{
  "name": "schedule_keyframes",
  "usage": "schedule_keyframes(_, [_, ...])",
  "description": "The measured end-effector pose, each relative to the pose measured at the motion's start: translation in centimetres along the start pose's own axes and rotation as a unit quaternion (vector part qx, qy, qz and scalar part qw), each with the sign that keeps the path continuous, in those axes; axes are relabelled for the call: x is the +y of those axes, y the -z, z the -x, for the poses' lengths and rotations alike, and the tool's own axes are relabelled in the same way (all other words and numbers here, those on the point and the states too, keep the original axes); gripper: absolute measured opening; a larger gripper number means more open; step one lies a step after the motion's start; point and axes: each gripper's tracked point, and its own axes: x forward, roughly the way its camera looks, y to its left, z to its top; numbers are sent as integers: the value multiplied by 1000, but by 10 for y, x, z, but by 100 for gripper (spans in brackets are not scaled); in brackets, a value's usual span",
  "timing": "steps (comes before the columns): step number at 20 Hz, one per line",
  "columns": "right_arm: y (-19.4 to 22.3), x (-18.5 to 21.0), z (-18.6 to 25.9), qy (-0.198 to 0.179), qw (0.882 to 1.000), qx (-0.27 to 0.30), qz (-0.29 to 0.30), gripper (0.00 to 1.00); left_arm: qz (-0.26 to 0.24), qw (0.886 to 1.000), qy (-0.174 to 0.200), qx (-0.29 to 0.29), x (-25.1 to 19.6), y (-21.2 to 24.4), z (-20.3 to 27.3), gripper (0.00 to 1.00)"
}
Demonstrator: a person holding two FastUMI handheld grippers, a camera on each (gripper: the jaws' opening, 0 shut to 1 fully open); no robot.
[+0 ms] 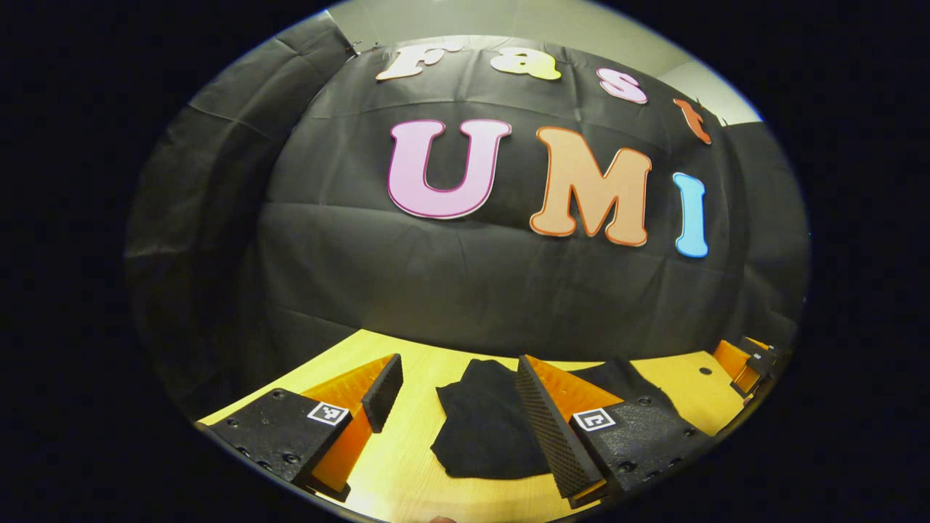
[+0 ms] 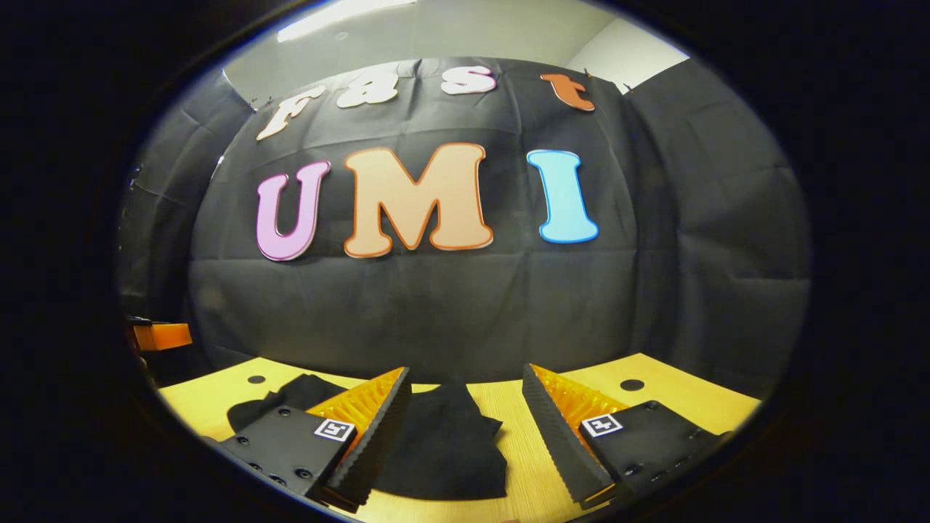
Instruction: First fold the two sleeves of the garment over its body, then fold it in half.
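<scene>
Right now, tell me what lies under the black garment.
The black cloth garment lies crumpled on the yellow wooden table. Bare tabletop shows around it; whatever sits beneath its folds is covered.

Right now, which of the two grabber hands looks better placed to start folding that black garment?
Hard to call. Both the left gripper and right gripper hang open above the garment; the right looks slightly more centred over cloth.

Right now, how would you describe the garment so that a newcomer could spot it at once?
Start at the black cloth wall, then drop to the yellow wooden table at its foot. The garment is the crumpled black fabric lying flat on that table, ahead of the left gripper with its open fingers. It is the one soft, dark heap on the pale tabletop.
</scene>
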Motion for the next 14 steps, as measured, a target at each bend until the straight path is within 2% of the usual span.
schedule_keyframes(1, [-7, 0, 5, 1, 1000, -6, 4, 94, -1, 1000, 1, -3, -1, -4, 6, 92])
schedule_keyframes(3, [-17, 4, 19, -1, 1000, -8, 4, 94, -15, 1000, 9, -11, -8, -9, 18, 92])
schedule_keyframes(4, [-20, 3, 26, 0, 1000, -8, 4, 94, -25, 1000, 11, -13, -10, -11, 24, 96])
schedule_keyframes(6, [-25, 3, 43, 0, 1000, -5, 3, 97, -52, 998, 18, -30, -14, -21, 37, 92])
schedule_keyframes(9, [-32, 4, 68, 3, 1000, -7, 7, 94, -57, 998, 28, -31, -20, -22, 56, 92])
schedule_keyframes(13, [-36, 4, 102, 4, 1000, -7, 3, 97, -53, 997, 28, -40, -15, -31, 91, 93])
schedule_keyframes(14, [-40, 3, 112, 6, 1000, -10, 3, 94, -55, 997, 26, -47, -13, -36, 99, 92])
